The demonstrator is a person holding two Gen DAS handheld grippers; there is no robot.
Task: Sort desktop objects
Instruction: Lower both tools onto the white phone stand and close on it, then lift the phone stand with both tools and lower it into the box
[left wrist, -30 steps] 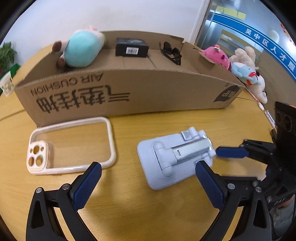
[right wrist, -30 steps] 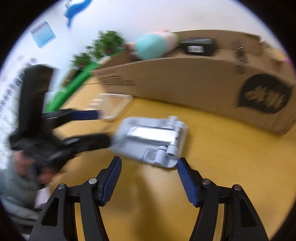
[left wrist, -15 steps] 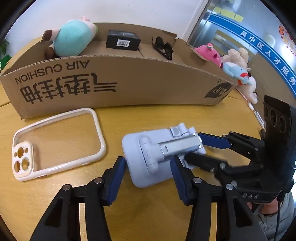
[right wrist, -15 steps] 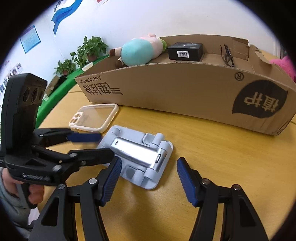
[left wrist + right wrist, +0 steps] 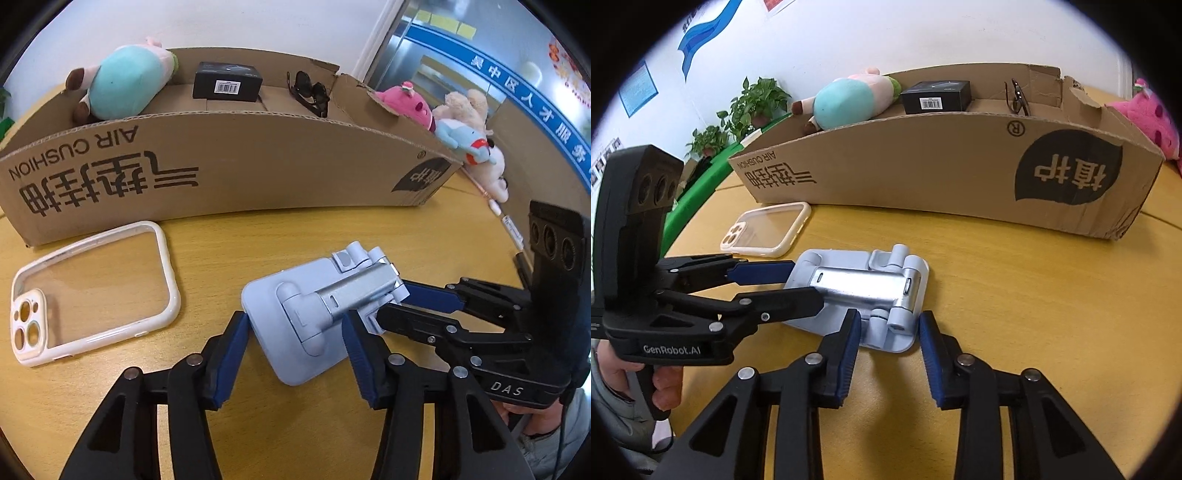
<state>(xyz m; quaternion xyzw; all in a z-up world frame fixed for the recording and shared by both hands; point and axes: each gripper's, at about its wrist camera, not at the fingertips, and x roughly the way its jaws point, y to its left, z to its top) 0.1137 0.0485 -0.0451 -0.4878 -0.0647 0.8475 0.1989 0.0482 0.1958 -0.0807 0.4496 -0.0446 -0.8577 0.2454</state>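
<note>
Phone stand (image 5: 306, 321) lies flat on the table (image 5: 369, 229), both grippers at it.
Left gripper (image 5: 293, 352) pinches its base; right gripper (image 5: 886, 343) is closing around the hinge end, pads apart. Opposite pulls could twist it loose, near the phone case (image 5: 92, 295).

Left gripper (image 5: 295, 339) at 6 o'clock, pads against sides of pale blue phone stand (image 5: 310, 314) lying on worktop (image 5: 207, 236). Right gripper (image 5: 391, 302) enters from 3 o'clock, jaws closing on stand's hinge end. Clear phone case (image 5: 92, 288) at 9 o'clock. Cardboard box (image 5: 229, 162) toward 12 o'clock.
</note>
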